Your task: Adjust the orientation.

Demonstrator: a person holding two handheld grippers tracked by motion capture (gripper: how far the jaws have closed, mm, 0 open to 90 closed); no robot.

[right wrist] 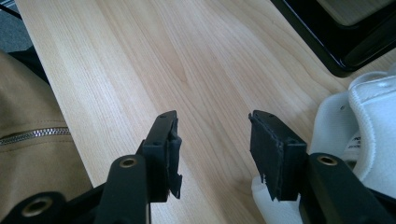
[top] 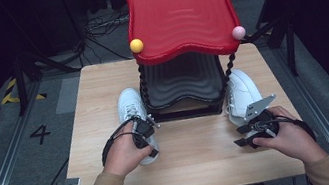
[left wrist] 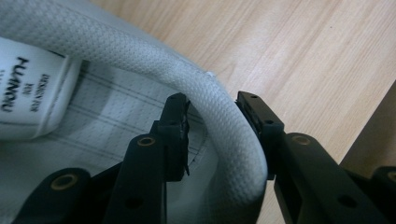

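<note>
A white sneaker [top: 130, 106] lies left of the rack, and my left gripper [top: 145, 126] reaches down over its heel. In the left gripper view the padded heel collar [left wrist: 224, 135] runs between the jaws of the left gripper [left wrist: 212, 105]. One jaw is inside the shoe and one outside, both close against the collar, which looks unsqueezed. A second white sneaker [top: 242, 92] lies right of the rack. My right gripper [top: 237, 137] hovers open just in front of it, over bare wood, with that sneaker [right wrist: 373, 121] beside the right jaw of the right gripper [right wrist: 212, 123].
A two-tier rack stands at the back middle of the wooden table [top: 199, 162], with a red wavy top shelf [top: 179, 9] over a black lower tray [top: 178, 82]. Yellow [top: 136, 45] and pink [top: 238, 32] balls cap its front corners. Cables lie on the floor behind.
</note>
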